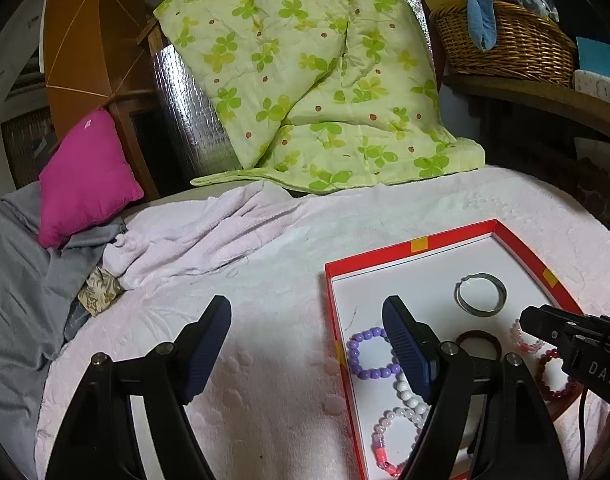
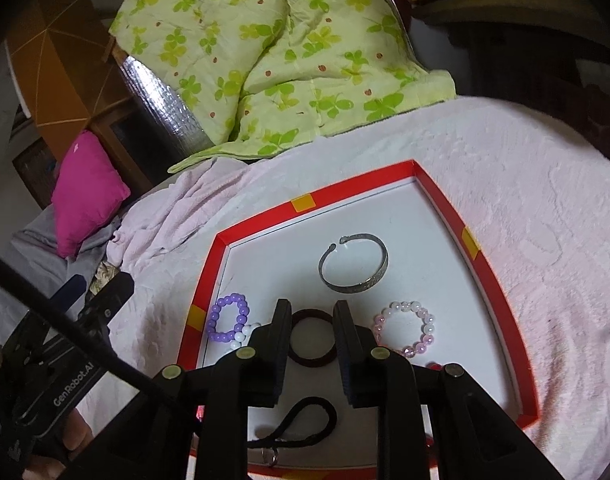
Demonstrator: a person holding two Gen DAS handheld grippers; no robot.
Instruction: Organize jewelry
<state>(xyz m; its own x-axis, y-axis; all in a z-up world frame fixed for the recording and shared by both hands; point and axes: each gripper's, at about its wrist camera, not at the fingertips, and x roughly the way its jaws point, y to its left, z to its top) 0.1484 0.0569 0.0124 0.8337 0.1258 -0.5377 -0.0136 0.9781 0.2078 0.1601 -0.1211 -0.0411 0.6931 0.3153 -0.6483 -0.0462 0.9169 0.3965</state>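
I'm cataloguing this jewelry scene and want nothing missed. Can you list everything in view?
box lid tray: 1, red rim, white inside, on the pink blanket
pink blanket: 1, pale pink, covering the bed
silver bangle: 1, silver, tray middle
purple bead bracelet: 1, tray's left side
pink-white bead bracelet: 1, tray's right side
dark red ring: 1, between the beaded two
black cord: 1, near edge
red bead bracelet: 1, near right
green clover quilt: 1, behind the bed
magenta cushion: 1, left
wicker basket: 1, shelf, upper right
left gripper: open, empty
right gripper: slightly open, empty
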